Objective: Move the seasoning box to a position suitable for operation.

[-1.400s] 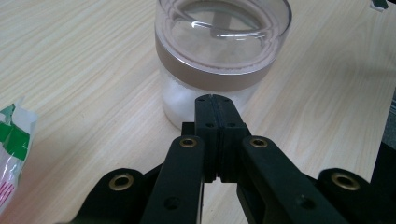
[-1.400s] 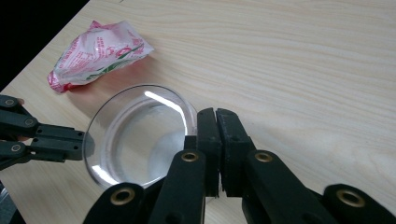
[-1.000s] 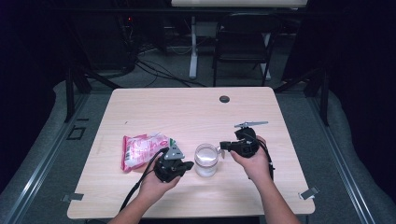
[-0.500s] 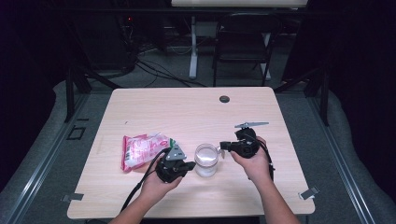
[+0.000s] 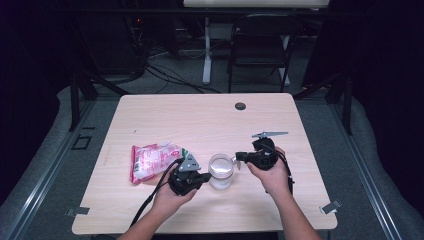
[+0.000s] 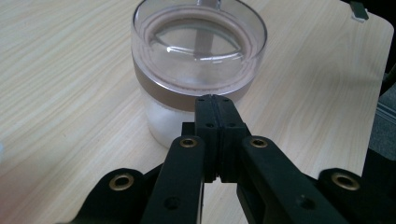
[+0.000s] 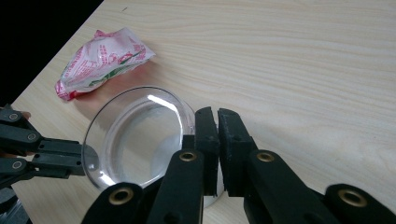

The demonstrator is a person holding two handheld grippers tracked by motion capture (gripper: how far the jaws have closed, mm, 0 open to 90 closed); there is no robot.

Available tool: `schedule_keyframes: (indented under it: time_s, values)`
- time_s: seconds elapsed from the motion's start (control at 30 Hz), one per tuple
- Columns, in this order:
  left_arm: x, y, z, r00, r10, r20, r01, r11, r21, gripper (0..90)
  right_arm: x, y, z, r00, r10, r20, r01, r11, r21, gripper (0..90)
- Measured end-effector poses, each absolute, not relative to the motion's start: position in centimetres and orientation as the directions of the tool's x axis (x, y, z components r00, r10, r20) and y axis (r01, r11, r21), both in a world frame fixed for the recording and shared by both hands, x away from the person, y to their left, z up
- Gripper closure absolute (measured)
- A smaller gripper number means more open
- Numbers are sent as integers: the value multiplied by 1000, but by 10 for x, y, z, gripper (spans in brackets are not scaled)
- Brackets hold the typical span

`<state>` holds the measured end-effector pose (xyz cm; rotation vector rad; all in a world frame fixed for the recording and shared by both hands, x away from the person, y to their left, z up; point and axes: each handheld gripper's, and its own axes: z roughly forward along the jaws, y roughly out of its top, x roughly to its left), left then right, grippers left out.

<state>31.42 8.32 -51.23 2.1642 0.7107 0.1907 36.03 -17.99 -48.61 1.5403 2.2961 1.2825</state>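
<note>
Two claws flank a clear jar (image 5: pixel 220 170) standing near the front-centre of the light wood-grain bench (image 5: pixel 210 120). Left claw (image 6: pixel 215 122): jaws clenched together, tips against the jar's bronze band (image 6: pixel 163 88). Right claw (image 7: pixel 215 140): jaws nearly closed, a thin gap between them, at the jar's rim. Left of the jar lies a pink-and-white packet (image 5: pixel 152 160); its print is too small to read. Compared with a second ago, nothing has visibly shifted. Beyond the bench, a dark room with a black chair (image 5: pixel 260 47) and floor cables (image 5: pixel 165 75).

Glass jar (image 5: pixel 220 171) between two hand-held grippers
</note>
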Motion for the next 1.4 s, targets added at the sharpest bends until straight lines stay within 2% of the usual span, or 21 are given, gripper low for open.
schedule_keyframes:
  time_s: [0.57,0.97,1.4]
  values:
    - [315,81,-509,830,551,-88,412,-498,763,900,357,-181,-486,-481,805,347,722,140,678,864]
    - [321,75,-496,847,525,-86,377,-479,792,881,332,-185,-481,-522,800,296,709,213,672,775]
    - [324,70,-482,858,509,-72,334,-446,831,828,316,-175,-491,-553,789,269,707,272,653,747]
